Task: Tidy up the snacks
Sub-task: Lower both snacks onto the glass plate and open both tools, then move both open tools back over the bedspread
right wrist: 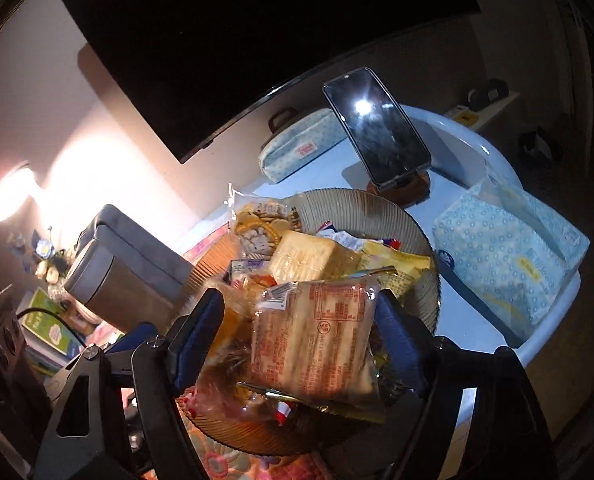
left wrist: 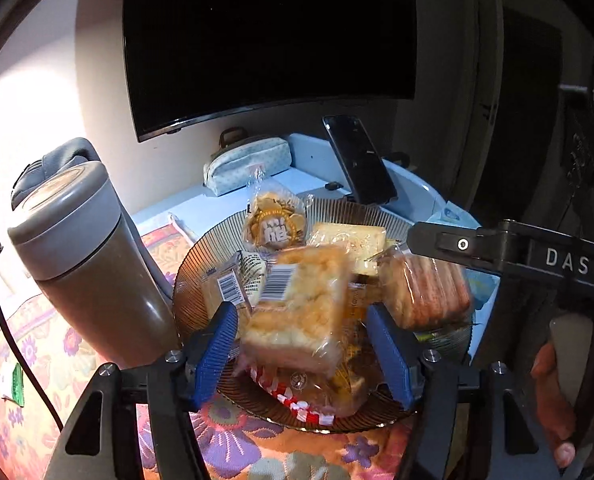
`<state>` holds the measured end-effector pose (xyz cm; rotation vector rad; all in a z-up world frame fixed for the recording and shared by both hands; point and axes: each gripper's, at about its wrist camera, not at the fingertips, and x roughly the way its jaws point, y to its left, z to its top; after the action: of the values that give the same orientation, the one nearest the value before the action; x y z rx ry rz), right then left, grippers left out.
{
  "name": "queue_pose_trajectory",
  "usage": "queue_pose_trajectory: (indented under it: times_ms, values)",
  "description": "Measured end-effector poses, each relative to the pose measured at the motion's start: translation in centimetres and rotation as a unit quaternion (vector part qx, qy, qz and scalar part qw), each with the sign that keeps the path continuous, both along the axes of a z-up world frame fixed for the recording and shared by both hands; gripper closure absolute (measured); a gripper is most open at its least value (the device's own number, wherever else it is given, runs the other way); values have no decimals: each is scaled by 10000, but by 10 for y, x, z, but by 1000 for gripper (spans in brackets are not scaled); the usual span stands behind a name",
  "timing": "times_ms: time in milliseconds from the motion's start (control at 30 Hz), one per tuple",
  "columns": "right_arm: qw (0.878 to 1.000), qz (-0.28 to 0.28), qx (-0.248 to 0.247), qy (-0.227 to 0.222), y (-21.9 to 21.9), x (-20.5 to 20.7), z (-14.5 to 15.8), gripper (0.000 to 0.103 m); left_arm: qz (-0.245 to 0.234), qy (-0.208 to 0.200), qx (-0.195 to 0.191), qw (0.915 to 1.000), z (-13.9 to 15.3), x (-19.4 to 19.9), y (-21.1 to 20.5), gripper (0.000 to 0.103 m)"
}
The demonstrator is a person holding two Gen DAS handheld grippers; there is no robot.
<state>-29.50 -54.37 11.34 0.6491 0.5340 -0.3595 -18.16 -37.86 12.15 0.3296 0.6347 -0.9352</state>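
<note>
Here, over the ribbed amber glass plate [left wrist: 193, 280] heaped to its rim: left gripper [left wrist: 303, 344] spread wide around a blurred puffed-rice snack pack [left wrist: 297, 304], right gripper [right wrist: 297, 340] likewise unclenched around one red-printed cracker packet [right wrist: 317, 344], taupe lidded tumbler [left wrist: 85, 264] crowding the left edge.

A tall tumbler [left wrist: 93, 256] crowds the ribbed glass plate [left wrist: 201, 256] at nine o'clock, a propped phone [left wrist: 361, 160] blocks twelve, and six o'clock lies open over floral cloth [left wrist: 233, 444].
</note>
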Motion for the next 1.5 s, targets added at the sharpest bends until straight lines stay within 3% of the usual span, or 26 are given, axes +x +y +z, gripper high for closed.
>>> queue_pose_trajectory:
  times_ms: [267,500,733,867,1000,1133,1333,1500]
  values:
    - [9996,-125,-230,-104,14,-15,13,25,4,73,-125,9999,3,1,17,38]
    - [9983,23,-405,-425,45,-23,31,25,190,-31,-300,9994,14,-2,68,38]
    - [9917,906,-659,-632,117,-1,49,25,745,-58,-522,9958,25,14,149,38]
    - [9801,1660,-935,-564,174,28,53,25,1175,-46,-629,9911,28,37,205,37]
    - [9600,2555,-1109,-288,234,73,38,25,1884,43,-771,9791,26,77,266,35]
    - [9388,3240,-1164,91,284,123,15,25,2600,335,-960,9602,19,126,326,35]
    - [9141,3764,-1429,474,330,194,-17,25,3422,369,-777,9357,-1,193,382,35]
    - [9014,4058,-1437,476,346,260,-46,25,3780,1010,-959,9153,-32,265,411,35]
